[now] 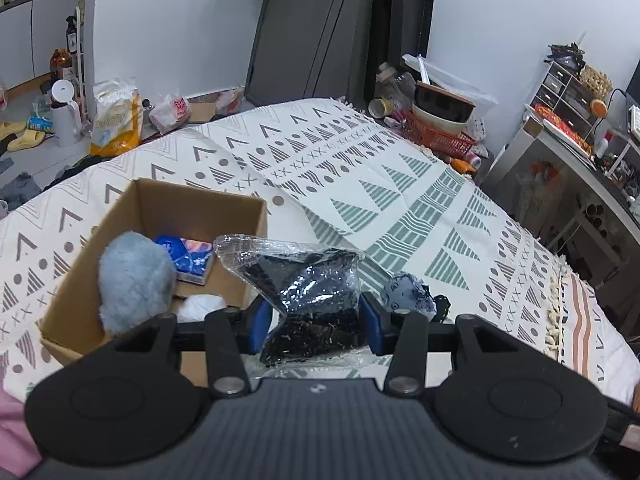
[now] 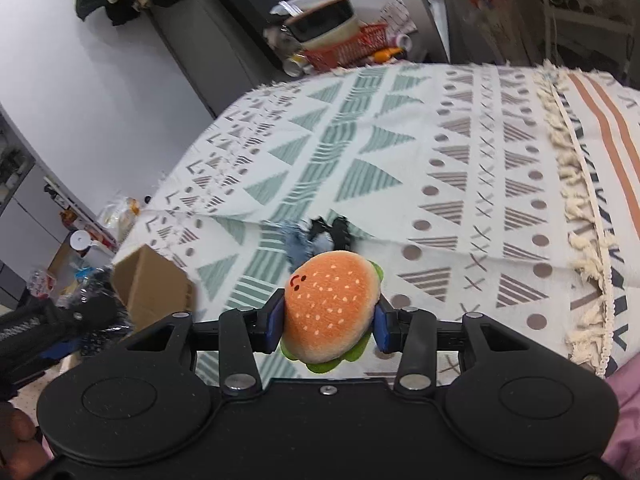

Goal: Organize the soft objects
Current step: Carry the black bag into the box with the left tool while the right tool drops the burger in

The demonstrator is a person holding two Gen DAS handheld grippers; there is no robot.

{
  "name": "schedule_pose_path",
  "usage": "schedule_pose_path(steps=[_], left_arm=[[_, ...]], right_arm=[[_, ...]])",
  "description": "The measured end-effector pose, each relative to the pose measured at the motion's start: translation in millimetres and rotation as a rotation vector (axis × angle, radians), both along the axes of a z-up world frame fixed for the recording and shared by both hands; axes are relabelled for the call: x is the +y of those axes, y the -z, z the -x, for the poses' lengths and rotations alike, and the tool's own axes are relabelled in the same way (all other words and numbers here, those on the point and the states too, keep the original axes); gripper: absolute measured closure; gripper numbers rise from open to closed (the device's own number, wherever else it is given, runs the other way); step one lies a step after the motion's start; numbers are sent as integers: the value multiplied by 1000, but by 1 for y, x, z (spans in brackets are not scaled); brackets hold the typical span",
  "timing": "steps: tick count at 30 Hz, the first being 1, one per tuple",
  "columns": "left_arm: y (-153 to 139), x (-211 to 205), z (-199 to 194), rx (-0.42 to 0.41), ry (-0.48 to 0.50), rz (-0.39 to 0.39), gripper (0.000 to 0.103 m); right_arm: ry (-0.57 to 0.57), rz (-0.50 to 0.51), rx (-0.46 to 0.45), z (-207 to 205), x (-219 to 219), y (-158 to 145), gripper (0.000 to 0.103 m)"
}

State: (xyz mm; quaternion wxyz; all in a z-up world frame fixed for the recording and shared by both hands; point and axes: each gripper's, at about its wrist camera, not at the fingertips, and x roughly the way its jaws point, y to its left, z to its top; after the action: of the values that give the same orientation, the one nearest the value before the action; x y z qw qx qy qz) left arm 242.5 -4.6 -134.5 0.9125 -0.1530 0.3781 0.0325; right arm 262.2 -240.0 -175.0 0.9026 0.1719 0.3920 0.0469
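My left gripper (image 1: 316, 316) is shut on a clear plastic bag of dark fabric (image 1: 308, 292) and holds it above the bed, just right of an open cardboard box (image 1: 156, 204). The box holds a fluffy blue plush (image 1: 134, 280), a blue tissue pack (image 1: 188, 258) and something white (image 1: 202, 306). My right gripper (image 2: 330, 318) is shut on a plush hamburger (image 2: 330, 308), held above the bed. A blue denim scrunchie (image 2: 308, 244) lies on the bedspread beyond it, also in the left wrist view (image 1: 408, 292). The box (image 2: 152, 286) and the left gripper's bag (image 2: 98, 308) show at the left.
The patterned bedspread (image 1: 360, 168) covers the bed. A red basket with stacked bowls (image 1: 440, 128) stands past the far edge. A cluttered shelf unit (image 1: 560, 152) is at the right. Bags and bottles sit on the floor (image 1: 116, 120) at the left.
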Motion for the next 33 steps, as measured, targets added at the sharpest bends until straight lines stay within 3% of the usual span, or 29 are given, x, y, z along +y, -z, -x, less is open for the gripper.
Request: schedule_pose_path(steps=[7, 14, 33], left_arm=[[5, 19, 3, 13, -48, 10, 57], [13, 47, 2, 45, -187, 43, 57], [37, 102, 5, 123, -408, 161, 57]], right_arm=[[-47, -9, -19, 3, 21, -16, 61], [-85, -6, -27, 1, 47, -24, 60], [-228, -24, -29, -10, 134, -32, 60]])
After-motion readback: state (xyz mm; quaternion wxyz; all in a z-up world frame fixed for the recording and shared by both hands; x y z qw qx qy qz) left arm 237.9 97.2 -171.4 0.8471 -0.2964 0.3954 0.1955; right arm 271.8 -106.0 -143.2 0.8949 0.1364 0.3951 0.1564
